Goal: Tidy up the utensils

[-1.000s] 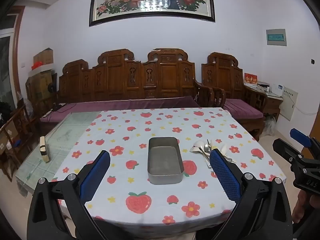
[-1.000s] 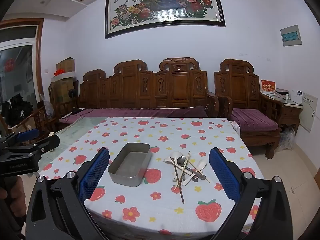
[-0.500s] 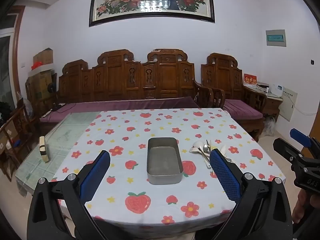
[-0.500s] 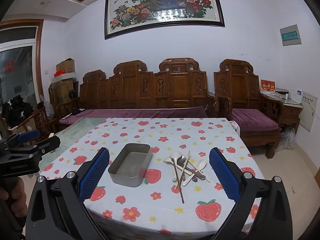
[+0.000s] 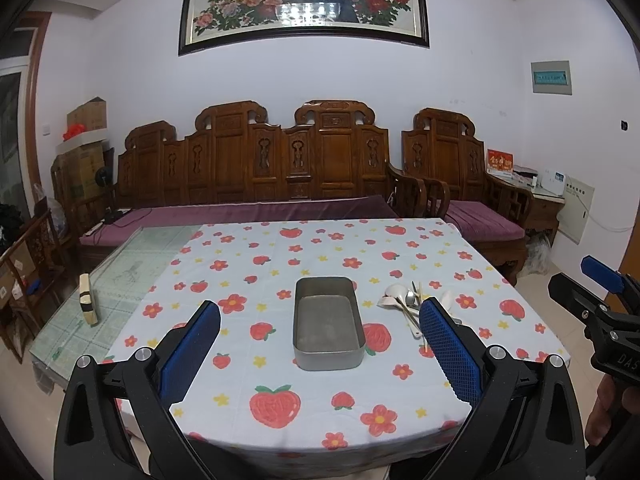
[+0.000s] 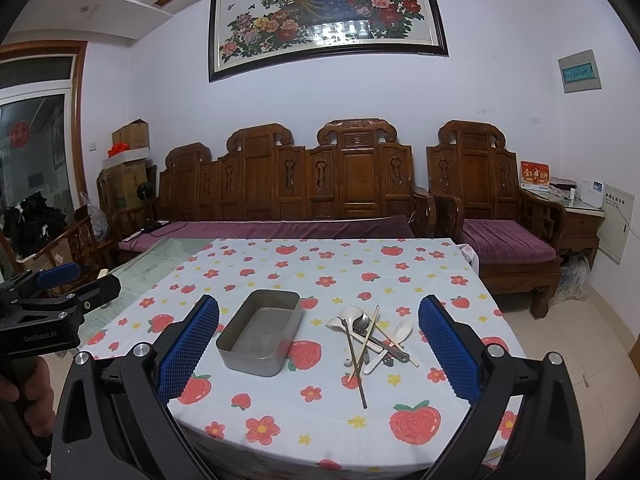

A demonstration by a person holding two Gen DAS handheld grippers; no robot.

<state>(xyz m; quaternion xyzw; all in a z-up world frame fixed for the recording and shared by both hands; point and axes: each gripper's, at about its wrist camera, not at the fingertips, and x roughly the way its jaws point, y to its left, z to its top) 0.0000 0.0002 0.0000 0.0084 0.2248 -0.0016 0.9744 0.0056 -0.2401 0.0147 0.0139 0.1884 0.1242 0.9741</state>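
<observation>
From my left gripper [image 5: 320,344] view, its right finger [image 5: 448,348] covers part of the utensils [image 5: 404,304], so I can only sort them out from the right gripper [image 6: 318,344] view: white spoons, a metal spoon and chopsticks crossed in a loose pile [image 6: 370,334], individual pieces hard to separate. Both jaws are spread wide, gripping nothing, hanging off the near edge of the tabletop [image 5: 304,420]. The tin [image 5: 326,322] sits empty near the middle, just left of the pile, apart from it. Open cloth lies all around both. Only a thumb of the hand [image 6: 24,396] holding the left gripper shows
</observation>
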